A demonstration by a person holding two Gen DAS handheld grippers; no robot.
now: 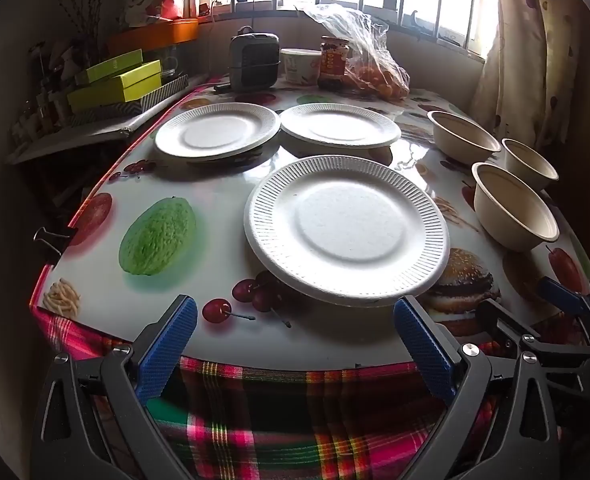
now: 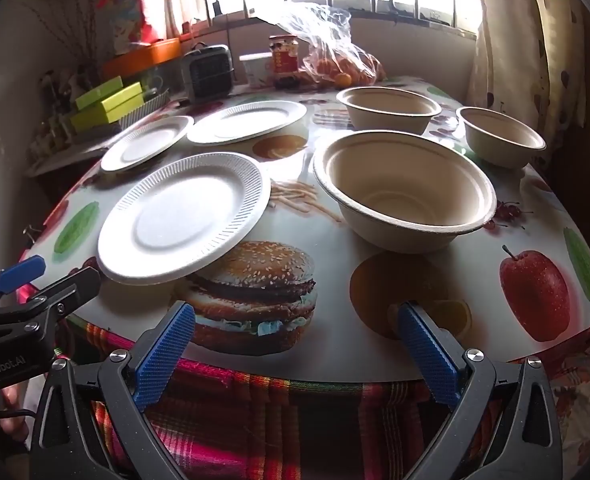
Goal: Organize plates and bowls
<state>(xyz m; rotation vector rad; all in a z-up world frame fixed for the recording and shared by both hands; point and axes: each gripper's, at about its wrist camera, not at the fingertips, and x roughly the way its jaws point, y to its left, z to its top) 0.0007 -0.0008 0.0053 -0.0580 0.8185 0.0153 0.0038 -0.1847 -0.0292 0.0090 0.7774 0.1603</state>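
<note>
Three white ribbed paper plates lie on the fruit-print table: a near plate, a far left plate and a far right plate. Three beige paper bowls stand to the right: a near bowl, a far bowl and a small right bowl. My left gripper is open and empty at the table's front edge, just short of the near plate. My right gripper is open and empty at the front edge, short of the near bowl.
At the table's back stand a grey appliance, a white tub, a jar and a plastic bag of oranges. Green boxes sit on a side shelf at left. A plaid cloth hangs over the front edge.
</note>
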